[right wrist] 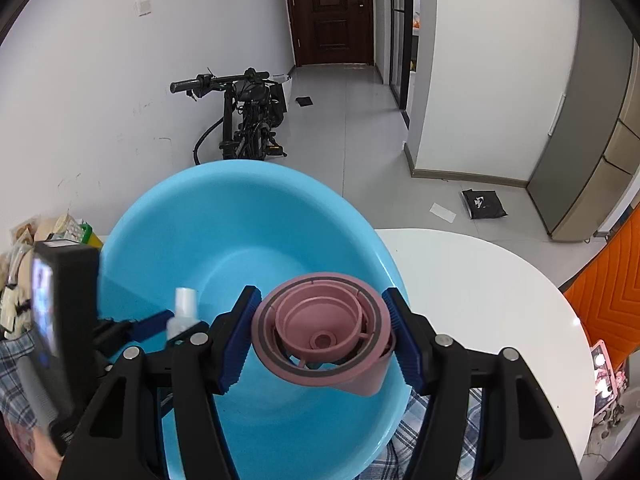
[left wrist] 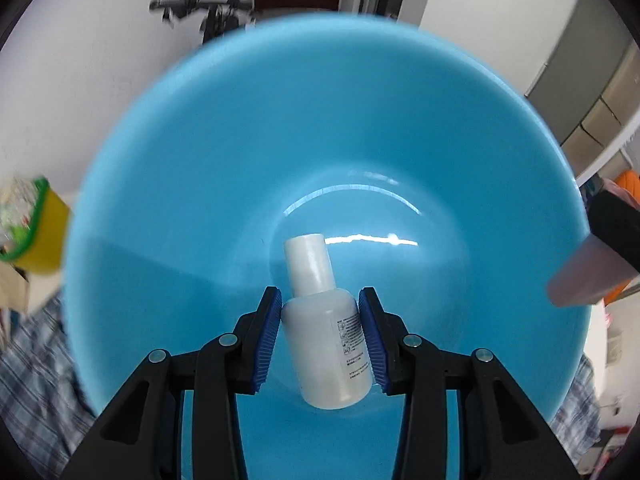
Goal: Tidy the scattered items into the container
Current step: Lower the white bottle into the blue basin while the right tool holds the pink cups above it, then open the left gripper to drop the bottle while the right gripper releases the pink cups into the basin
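Observation:
A big blue basin (left wrist: 280, 128) fills the left wrist view, and its inside holds nothing loose. My left gripper (left wrist: 320, 340) is shut on a small white bottle (left wrist: 328, 344), cap pointing away, held low inside the basin above its bottom. In the right wrist view my right gripper (right wrist: 322, 336) is shut on a pink round lid (right wrist: 324, 336), underside facing the camera, over the near right part of the basin (right wrist: 240, 216). The left gripper (right wrist: 160, 326) with the white bottle (right wrist: 184, 312) shows at the left of that view. The pink lid's edge (left wrist: 580, 276) shows at the right.
The basin stands on a blue checked cloth (right wrist: 444, 428) over a white round table (right wrist: 500, 288). A yellow box with a green rim (left wrist: 36, 224) and other packets sit left of the basin. A bicycle (right wrist: 248, 116) stands on the floor behind.

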Tool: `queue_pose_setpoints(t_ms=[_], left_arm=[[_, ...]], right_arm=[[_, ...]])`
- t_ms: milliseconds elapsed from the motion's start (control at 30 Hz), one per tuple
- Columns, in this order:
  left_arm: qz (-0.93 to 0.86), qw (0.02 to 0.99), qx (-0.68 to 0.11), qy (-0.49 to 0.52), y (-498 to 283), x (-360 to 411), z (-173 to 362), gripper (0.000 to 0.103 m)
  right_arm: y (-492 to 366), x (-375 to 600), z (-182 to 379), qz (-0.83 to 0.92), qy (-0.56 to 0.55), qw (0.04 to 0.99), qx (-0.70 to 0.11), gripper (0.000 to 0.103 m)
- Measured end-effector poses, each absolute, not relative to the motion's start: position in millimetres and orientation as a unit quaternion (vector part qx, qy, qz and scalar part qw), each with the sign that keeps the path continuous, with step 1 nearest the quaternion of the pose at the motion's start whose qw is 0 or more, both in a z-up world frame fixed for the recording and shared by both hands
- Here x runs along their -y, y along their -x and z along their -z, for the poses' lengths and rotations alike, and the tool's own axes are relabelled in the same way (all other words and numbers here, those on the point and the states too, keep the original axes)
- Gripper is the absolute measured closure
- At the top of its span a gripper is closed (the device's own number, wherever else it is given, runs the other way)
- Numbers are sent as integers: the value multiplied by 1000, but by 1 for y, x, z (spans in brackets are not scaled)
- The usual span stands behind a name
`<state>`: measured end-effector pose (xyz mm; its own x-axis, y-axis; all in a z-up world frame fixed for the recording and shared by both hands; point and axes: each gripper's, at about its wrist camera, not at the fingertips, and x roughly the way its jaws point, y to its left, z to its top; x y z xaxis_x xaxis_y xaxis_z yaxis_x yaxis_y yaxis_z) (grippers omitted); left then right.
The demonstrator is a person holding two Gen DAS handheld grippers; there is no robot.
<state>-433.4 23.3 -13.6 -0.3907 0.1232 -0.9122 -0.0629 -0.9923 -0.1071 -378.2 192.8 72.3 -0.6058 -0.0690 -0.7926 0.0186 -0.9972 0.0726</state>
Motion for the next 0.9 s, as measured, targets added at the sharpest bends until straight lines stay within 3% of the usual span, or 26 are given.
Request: queue_pose_setpoints(t_ms=[500, 567, 667, 900], left_arm=[[-799, 50, -7, 599, 431, -50, 56, 61], [-798, 42, -9, 602, 431, -49, 57, 59], [-802, 40, -12, 595, 430, -47, 53, 46], [-826, 44, -21, 562, 421, -24, 15, 45]], right_arm=[[380, -195, -64, 895, -444, 20, 24, 42], [379, -196, -64, 895, -445, 19, 24, 42], [378, -197, -65, 896, -444, 18, 23, 42], [377, -192, -70, 897, -440, 21, 29, 42]])
